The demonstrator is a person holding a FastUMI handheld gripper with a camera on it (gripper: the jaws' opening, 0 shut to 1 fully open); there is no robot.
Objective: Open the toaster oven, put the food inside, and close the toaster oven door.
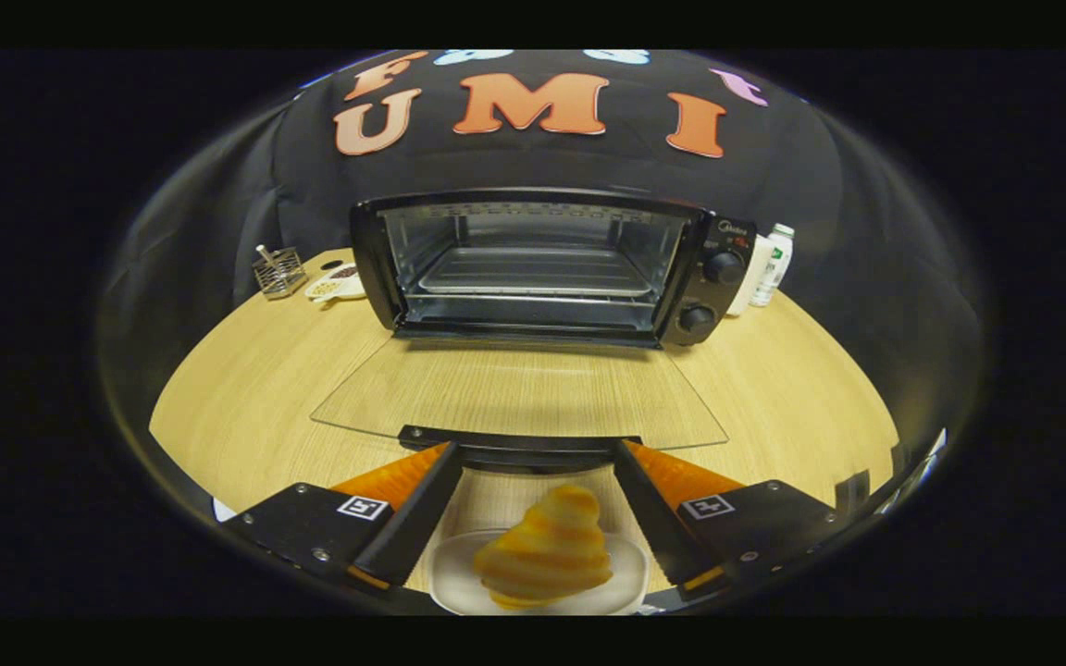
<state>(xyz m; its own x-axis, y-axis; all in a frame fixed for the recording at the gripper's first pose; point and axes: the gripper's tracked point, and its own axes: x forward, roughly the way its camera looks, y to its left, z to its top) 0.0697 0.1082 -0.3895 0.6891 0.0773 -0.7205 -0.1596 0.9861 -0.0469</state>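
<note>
White plate (627, 566) holding pastry (547, 552), jaws spread beside

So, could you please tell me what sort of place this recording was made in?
Probably a staged kitchen tabletop in a recording booth: a black toaster oven with its glass door folded down sits on a light wooden table, and the open gripper hovers over a croissant on a white plate.

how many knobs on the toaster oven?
2. Both on the toaster oven's right panel: upper knob, lower knob below it. The open tool straddles the pastry on its plate.
</note>
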